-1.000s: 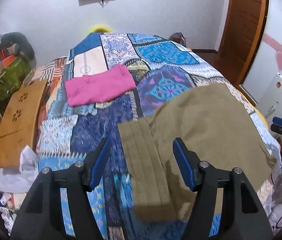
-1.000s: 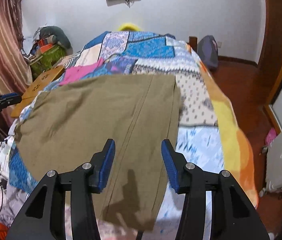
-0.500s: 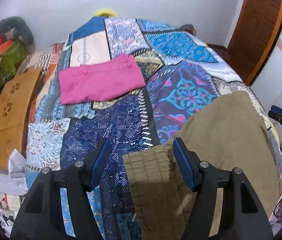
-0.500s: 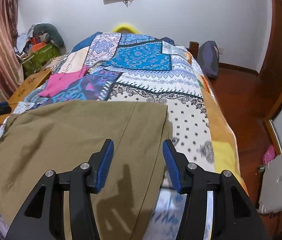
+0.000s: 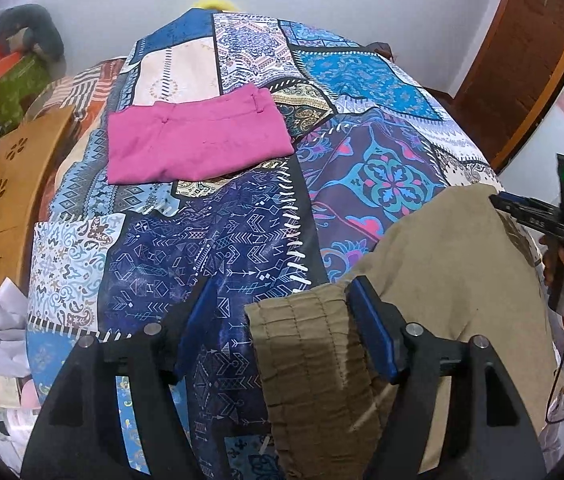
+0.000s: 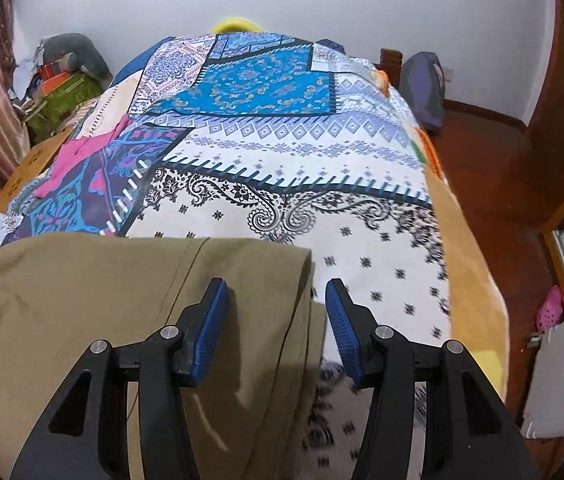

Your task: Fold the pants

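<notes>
Olive pants [image 5: 442,280] lie on the near part of the patchwork bedspread [image 5: 222,240]. Their gathered waistband [image 5: 306,344] sits bunched between the fingers of my left gripper [image 5: 282,312]. Its jaws are opening, and the waistband rests beside the right pad without being pinched. In the right wrist view the pants [image 6: 82,300] fill the lower left. Their right edge runs between the fingers of my right gripper [image 6: 278,312], which stands open above the cloth. My right gripper [image 5: 538,216] also shows at the far right of the left wrist view, held by a hand with an orange sleeve.
A folded pink garment [image 5: 198,140] lies further up the bed and shows as a strip of pink garment [image 6: 78,156] in the right wrist view. A wooden board [image 5: 2,200] and bags stand left of the bed. A wooden door [image 5: 522,60] and red floor [image 6: 502,160] are on the right.
Both grippers came down closer to the bed. The pants slid toward the near end, uncovering more bedspread beyond them. The waistband, flat before, is now bunched.
</notes>
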